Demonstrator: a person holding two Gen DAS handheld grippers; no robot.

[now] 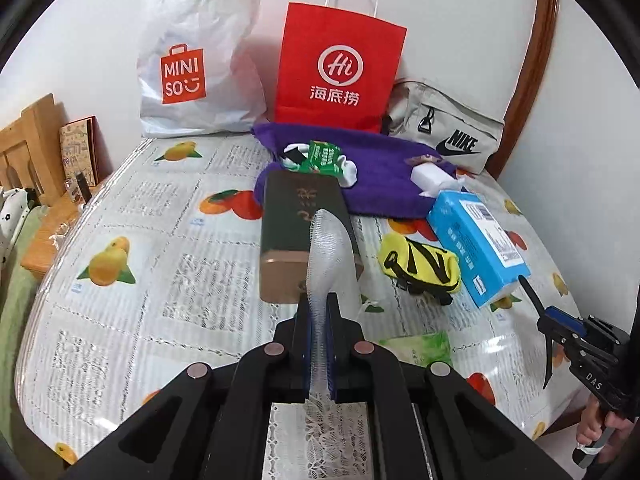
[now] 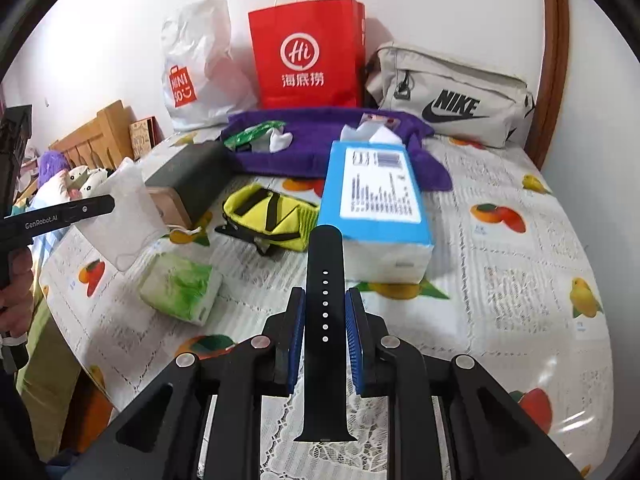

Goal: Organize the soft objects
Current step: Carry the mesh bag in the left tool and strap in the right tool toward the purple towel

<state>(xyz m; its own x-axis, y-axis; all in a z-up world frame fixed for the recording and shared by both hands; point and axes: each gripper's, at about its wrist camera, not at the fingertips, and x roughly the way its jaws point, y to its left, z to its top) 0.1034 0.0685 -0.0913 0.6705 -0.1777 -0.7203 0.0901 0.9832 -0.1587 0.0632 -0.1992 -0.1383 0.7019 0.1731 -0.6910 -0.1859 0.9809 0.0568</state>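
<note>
My left gripper (image 1: 319, 300) is shut on a white face mask (image 1: 326, 256), held above the table; the mask also shows in the right wrist view (image 2: 120, 216). My right gripper (image 2: 325, 300) is shut on a black watch strap (image 2: 325, 304), which stands up between the pads; it appears at the right edge of the left wrist view (image 1: 538, 304). On the table lie a yellow pouch (image 2: 268, 216), a green tissue pack (image 2: 180, 286), a blue tissue box (image 2: 376, 200), and a purple towel (image 2: 320, 136) with white socks (image 2: 278, 140).
A dark green box (image 1: 304, 232) lies mid-table. A white Miniso bag (image 1: 196, 60), a red paper bag (image 1: 340, 68) and a grey Nike bag (image 1: 448, 136) stand against the back wall. A wooden chair (image 1: 28, 148) is at left beyond the table edge.
</note>
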